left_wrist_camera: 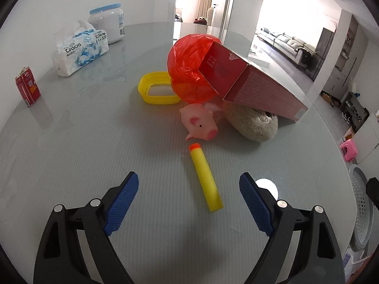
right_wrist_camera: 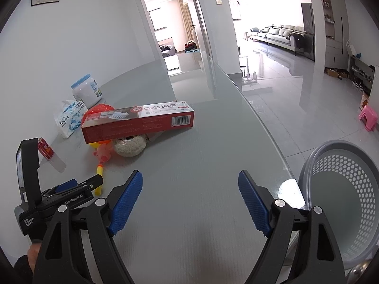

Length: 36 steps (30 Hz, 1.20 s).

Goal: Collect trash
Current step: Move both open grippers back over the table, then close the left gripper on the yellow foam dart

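Left gripper (left_wrist_camera: 188, 189) jaws spread wide, nothing between the blue ribbed pads (left_wrist_camera: 123, 203), hovering over the grey glass-topped table (left_wrist_camera: 83, 153). Right gripper (right_wrist_camera: 190, 189) same: wide, empty, over bare tabletop, with a grey perforated plastic basket (right_wrist_camera: 343, 189) just off the table edge to its right. Nearest trash item to the left gripper: yellow foam dart with orange tip (left_wrist_camera: 206, 179), lying flat, tail end roughly between the two pad tips, tip pointing away; no contact with either pad. Just past the dart tip, a pink rubber pig toy (left_wrist_camera: 199, 123) on its side, touching a beige fuzzy plush slipper-like thing (left_wrist_camera: 253, 125) to its right. A long red-and-white toothpaste carton (left_wrist_camera: 239, 80) rests tilted across the plush thing, its far end against a crumpled red plastic bag (left_wrist_camera: 187, 71). Yellow oval plastic rim or lid (left_wrist_camera: 156, 92) lies flat left of the bag, partly under it. Well left, a red drink can (left_wrist_camera: 28, 87) stands upright alone. Further back left: a white tissue pack with blue print (left_wrist_camera: 78, 49), and behind it, just beside, a white jar with a pale blue lid (left_wrist_camera: 109, 21). From the right wrist view the left gripper body sits low left, in front of the can and dart.
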Available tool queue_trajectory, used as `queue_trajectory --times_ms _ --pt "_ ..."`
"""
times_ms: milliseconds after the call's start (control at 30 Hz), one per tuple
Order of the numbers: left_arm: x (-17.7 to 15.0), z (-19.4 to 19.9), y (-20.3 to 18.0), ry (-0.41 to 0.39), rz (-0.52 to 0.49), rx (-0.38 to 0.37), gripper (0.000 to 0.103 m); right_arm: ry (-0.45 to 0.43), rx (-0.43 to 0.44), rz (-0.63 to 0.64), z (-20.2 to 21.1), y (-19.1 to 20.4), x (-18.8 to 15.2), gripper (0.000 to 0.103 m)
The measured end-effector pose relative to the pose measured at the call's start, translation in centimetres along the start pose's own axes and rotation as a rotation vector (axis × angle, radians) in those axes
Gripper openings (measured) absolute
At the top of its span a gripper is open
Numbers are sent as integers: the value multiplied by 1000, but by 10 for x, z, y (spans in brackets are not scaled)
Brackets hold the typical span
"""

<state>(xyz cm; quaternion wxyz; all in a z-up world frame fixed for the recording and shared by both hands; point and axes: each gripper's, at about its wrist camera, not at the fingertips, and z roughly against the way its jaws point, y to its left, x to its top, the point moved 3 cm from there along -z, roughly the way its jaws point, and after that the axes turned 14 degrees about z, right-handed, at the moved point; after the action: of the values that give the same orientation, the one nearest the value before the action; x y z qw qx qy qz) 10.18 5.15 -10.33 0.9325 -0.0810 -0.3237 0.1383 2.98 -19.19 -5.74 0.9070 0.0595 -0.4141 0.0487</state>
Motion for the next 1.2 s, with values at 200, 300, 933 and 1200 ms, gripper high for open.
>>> queue_trajectory --times_ms 200,300,933,1200 --pt "-2 -9 -12 24 -35 45 69 10 19 -26 -6 -8 -6 79" --pt "-1 -13 -14 37 -33 52 64 10 21 -40 -7 -14 -7 79" --pt "2 17 -5 -20 -65 -2 13 5 50 -49 -5 -12 -7 79" --pt "23 40 29 -104 -51 7 13 -16 81 47 -11 41 17 79"
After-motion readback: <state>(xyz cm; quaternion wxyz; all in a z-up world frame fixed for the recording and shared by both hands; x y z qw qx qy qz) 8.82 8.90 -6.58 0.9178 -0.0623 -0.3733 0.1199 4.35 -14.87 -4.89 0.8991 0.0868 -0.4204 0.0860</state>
